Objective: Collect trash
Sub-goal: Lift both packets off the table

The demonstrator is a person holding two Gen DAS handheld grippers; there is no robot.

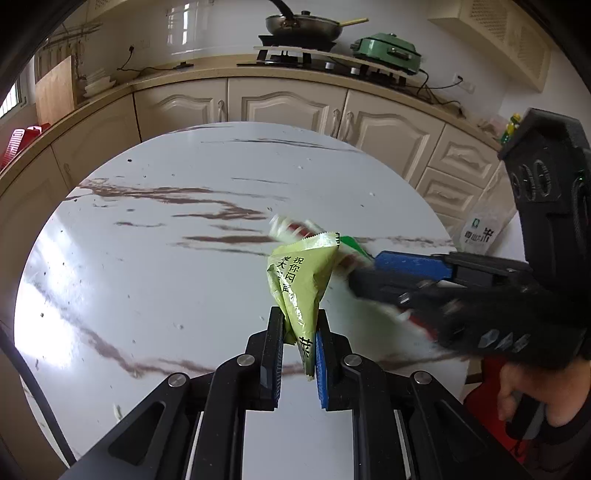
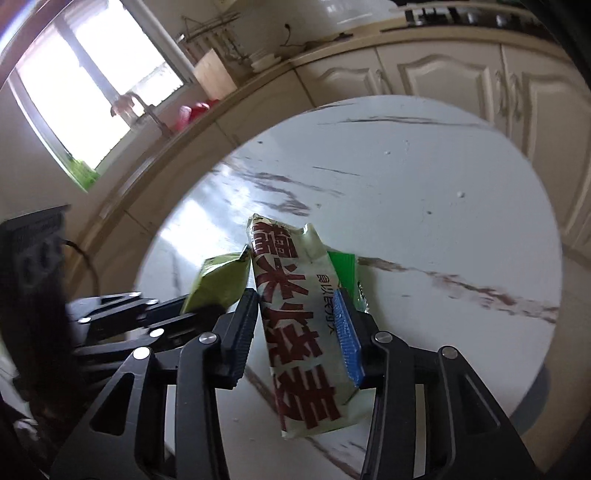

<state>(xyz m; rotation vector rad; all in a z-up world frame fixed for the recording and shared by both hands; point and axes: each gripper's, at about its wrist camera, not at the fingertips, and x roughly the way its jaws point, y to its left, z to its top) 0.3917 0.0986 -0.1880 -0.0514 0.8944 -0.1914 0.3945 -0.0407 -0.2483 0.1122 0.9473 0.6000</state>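
My left gripper (image 1: pixel 298 325) is shut on a crumpled green snack wrapper (image 1: pixel 301 280) and holds it above the round marble table (image 1: pixel 155 266). The same green wrapper shows at the left in the right wrist view (image 2: pixel 221 280). My right gripper (image 2: pixel 297 314) is shut on a long whitish wrapper with red characters (image 2: pixel 295 332), lifted over the table (image 2: pixel 443 221). In the left wrist view the right gripper (image 1: pixel 365 269) comes in from the right, its wrapper blurred behind the green one.
Cream kitchen cabinets (image 1: pixel 288 103) curve behind the table, with a hob, a wok (image 1: pixel 303 26) and a green electric pot (image 1: pixel 388 51) on the counter. A white bag (image 1: pixel 480 229) stands on the floor at the right. A window (image 2: pixel 88 92) and tap show in the right wrist view.
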